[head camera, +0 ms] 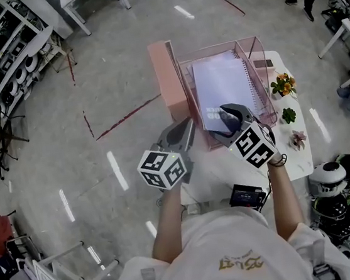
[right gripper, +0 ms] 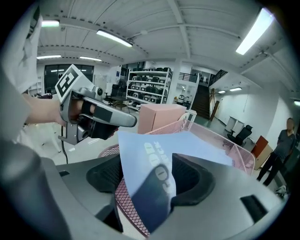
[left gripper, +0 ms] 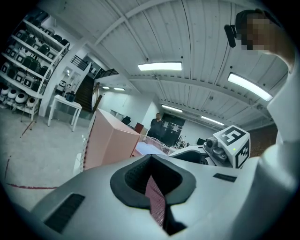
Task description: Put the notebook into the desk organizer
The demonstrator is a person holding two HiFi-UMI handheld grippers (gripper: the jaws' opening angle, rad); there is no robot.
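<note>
Notebook (head camera: 222, 89) inside pink mesh organizer (head camera: 263, 87)

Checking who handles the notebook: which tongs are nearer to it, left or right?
Right. The right tongs stand open around the notebook's near corner. The left tongs are shut on the near-left rim of the pink mesh desk organizer, off the notebook's left side.

The head view looks steeply down on the counter (head camera: 295, 162). The left gripper view and right gripper view look closely along their own jaws toward the desk organizer (right gripper: 234, 147), which all three share.
</note>
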